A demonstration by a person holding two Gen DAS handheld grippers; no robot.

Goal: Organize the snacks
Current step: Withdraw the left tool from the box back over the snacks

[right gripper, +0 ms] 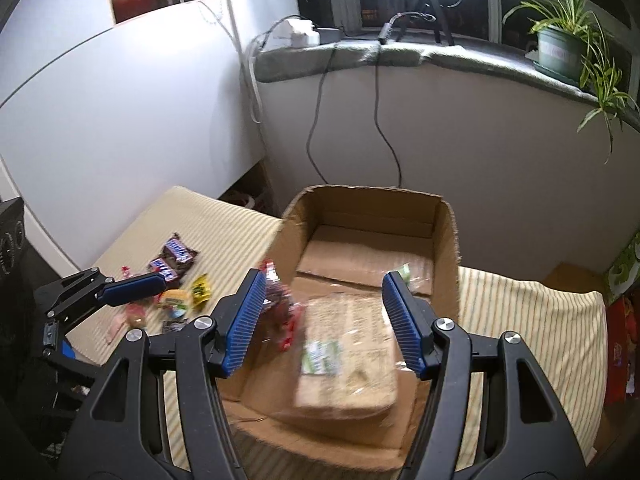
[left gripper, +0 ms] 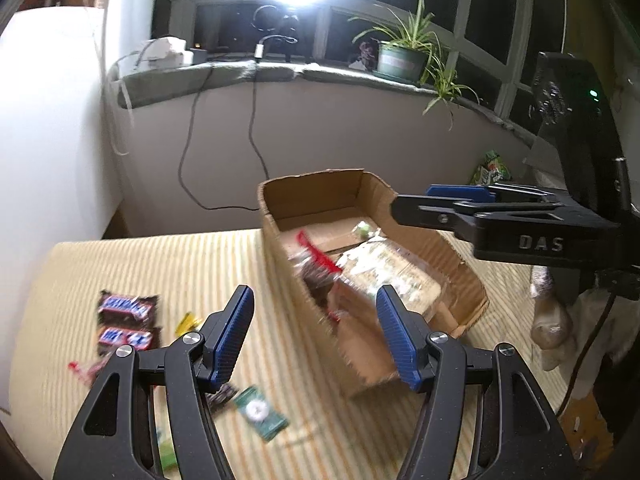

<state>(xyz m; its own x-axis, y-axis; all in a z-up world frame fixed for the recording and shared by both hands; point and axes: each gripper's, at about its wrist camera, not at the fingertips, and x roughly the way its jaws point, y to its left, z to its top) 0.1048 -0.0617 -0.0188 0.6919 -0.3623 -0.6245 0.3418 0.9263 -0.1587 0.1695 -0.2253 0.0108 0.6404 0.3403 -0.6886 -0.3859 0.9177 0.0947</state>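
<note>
The cardboard box (right gripper: 372, 280) already holds a flat clear packet (right gripper: 348, 360) and a red-wrapped snack (right gripper: 280, 304). Your right gripper (right gripper: 324, 320) hangs above it, jaws apart and empty. Loose chocolate bars (left gripper: 126, 320) lie at nine o'clock, beyond your left gripper (left gripper: 316, 332), likewise apart and empty. Fetch those next.

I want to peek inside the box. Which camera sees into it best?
The right wrist view: it looks down into the box, showing its floor and the snack packs lying there. The left wrist view sees the box from the side, so its near wall hides part of the inside.
</note>
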